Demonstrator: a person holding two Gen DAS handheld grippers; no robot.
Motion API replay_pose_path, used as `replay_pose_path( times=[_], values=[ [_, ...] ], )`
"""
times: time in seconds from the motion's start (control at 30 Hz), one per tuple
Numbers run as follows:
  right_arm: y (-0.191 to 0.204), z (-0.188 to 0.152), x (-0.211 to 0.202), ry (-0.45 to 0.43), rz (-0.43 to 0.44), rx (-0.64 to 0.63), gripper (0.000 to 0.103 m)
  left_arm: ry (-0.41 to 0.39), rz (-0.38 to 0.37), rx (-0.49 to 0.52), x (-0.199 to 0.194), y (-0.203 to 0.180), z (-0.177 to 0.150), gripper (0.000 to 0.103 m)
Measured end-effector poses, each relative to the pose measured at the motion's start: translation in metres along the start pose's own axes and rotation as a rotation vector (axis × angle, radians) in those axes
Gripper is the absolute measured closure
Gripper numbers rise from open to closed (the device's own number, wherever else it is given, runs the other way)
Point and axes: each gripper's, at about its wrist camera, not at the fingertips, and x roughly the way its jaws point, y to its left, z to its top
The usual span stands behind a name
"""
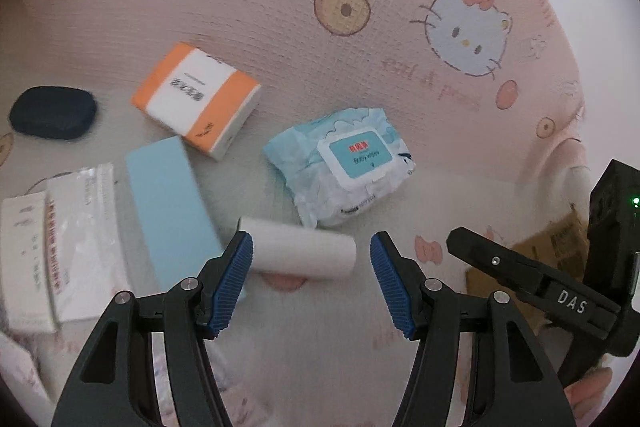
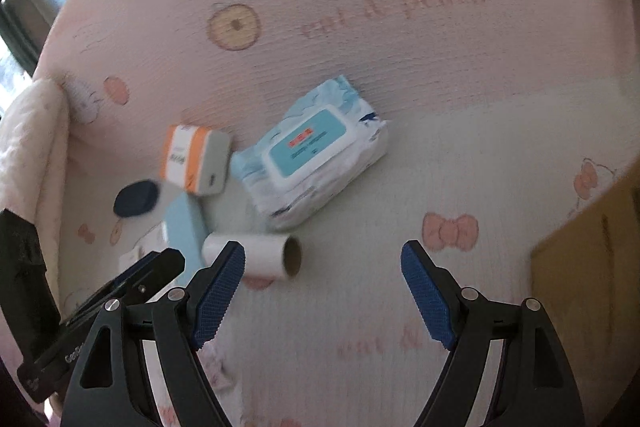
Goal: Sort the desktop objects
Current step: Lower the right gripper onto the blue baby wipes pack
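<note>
A white paper roll (image 1: 304, 255) (image 2: 256, 253) lies on its side on the pink cartoon-print cloth (image 1: 280, 7), just ahead of my open left gripper (image 1: 311, 254). Behind it sits a blue-and-white pack of baby wipes (image 1: 344, 167) (image 2: 316, 155). Further left are an orange-and-white tissue pack (image 1: 196, 99) (image 2: 196, 159), a light blue box (image 1: 168, 203) (image 2: 186, 227) and a dark blue oval case (image 1: 54, 113) (image 2: 136, 199). My right gripper (image 2: 323, 261) is open over bare cloth to the right of the roll. Both hold nothing.
White packets with red print (image 1: 60, 243) lie at the left edge. A brown cardboard box (image 2: 588, 267) (image 1: 552, 251) stands at the right. The other gripper's black body (image 1: 560, 283) (image 2: 80, 315) shows in each view. A cream blanket (image 2: 28, 155) hangs far left.
</note>
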Motion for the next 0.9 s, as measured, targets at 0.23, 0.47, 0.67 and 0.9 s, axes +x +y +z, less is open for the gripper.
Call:
replay_pose_path(
  times=[0.23, 0.47, 0.67, 0.9],
  values=[
    [-0.011, 0.03, 0.027, -0.05, -0.003, 0.005, 0.024, 0.023, -0.008, -0.033, 0.038, -0.005, 0.023, 0.037],
    [-0.023, 0.06, 0.053, -0.078, -0.04, 0.015, 0.024, 0.043, 0.011, -0.091, 0.068, 0.0, 0.037, 0.038],
    [-0.047, 0.075, 0.073, -0.131, -0.017, 0.115, 0.024, 0.06, 0.024, -0.145, 0.088, 0.005, 0.046, 0.038],
    [-0.062, 0.081, 0.102, -0.085, 0.069, 0.175, 0.073, 0.072, 0.036, -0.204, 0.107, 0.01, 0.049, 0.068]
  ],
)
